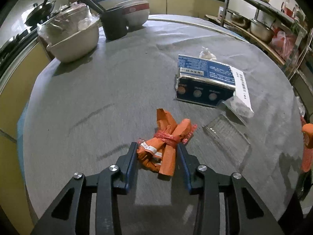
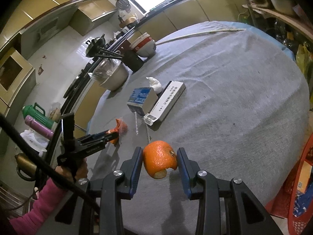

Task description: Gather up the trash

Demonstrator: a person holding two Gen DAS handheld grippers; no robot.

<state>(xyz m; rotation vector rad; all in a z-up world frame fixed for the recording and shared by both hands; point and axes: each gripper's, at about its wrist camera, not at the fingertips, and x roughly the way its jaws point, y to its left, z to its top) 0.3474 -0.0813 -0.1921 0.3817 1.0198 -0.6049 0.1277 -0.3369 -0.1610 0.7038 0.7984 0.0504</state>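
Observation:
A crumpled orange wrapper [image 1: 165, 145] tied with red string lies on the grey tablecloth [image 1: 97, 98]. My left gripper [image 1: 157, 146] sits around it, fingers touching both sides; it also shows in the right wrist view [image 2: 115, 136] with the wrapper [image 2: 118, 124]. An orange peel [image 2: 159, 158] sits between the fingers of my right gripper [image 2: 159, 150], which touch its sides. A torn blue box [image 1: 205, 80], a white carton [image 2: 166, 101], a crumpled tissue [image 2: 155, 84] and a clear plastic tray [image 1: 227, 133] lie further out.
A pot [image 1: 74, 39], a black utensil holder [image 1: 114, 23] and stacked bowls [image 1: 135, 11] stand at the table's far left edge. A red basket [image 2: 301, 186] holding trash sits beside the table at right. Metal shelves [image 1: 264, 25] stand at the far right.

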